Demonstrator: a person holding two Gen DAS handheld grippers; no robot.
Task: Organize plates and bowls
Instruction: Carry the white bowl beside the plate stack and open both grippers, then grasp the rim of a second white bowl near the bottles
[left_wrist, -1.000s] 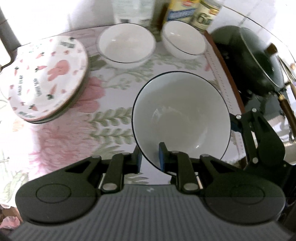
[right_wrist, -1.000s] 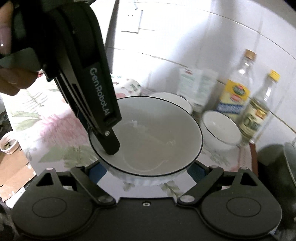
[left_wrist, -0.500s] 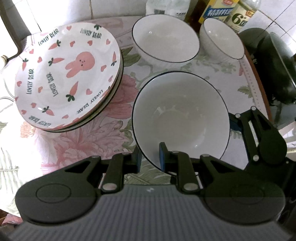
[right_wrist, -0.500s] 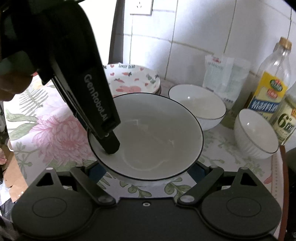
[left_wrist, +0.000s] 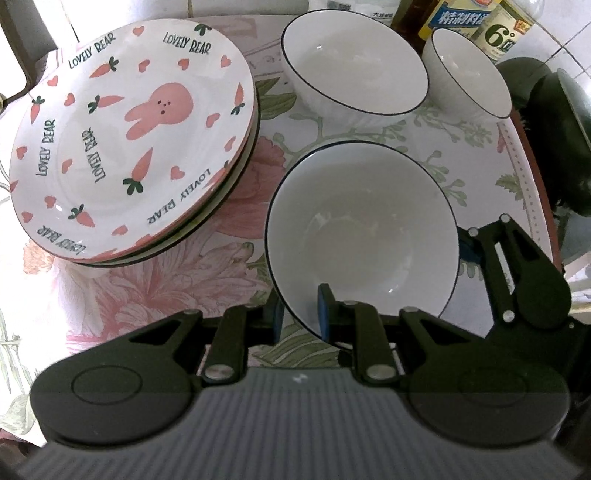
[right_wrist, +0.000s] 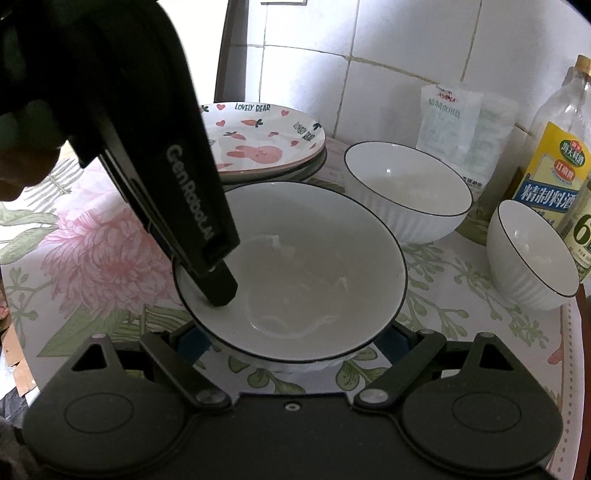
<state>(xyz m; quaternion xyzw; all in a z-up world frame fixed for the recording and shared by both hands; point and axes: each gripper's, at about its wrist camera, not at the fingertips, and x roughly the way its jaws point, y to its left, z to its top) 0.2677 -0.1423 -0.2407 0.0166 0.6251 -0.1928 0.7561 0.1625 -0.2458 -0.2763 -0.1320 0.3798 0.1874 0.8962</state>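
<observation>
Plates (left_wrist: 133, 136) sit stacked beside the large bowl (left_wrist: 362, 236) we hold, left tool (left_wrist: 301, 314) pinching its rim, right tool (right_wrist: 291, 341) cradling it wide; bowls remain unnested.

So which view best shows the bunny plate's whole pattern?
The left wrist view: the bunny plate is seen almost from above, unobstructed, on top of its stack. In the right wrist view it sits far back, foreshortened, its near-left part hidden behind the left hand-held gripper.
</observation>
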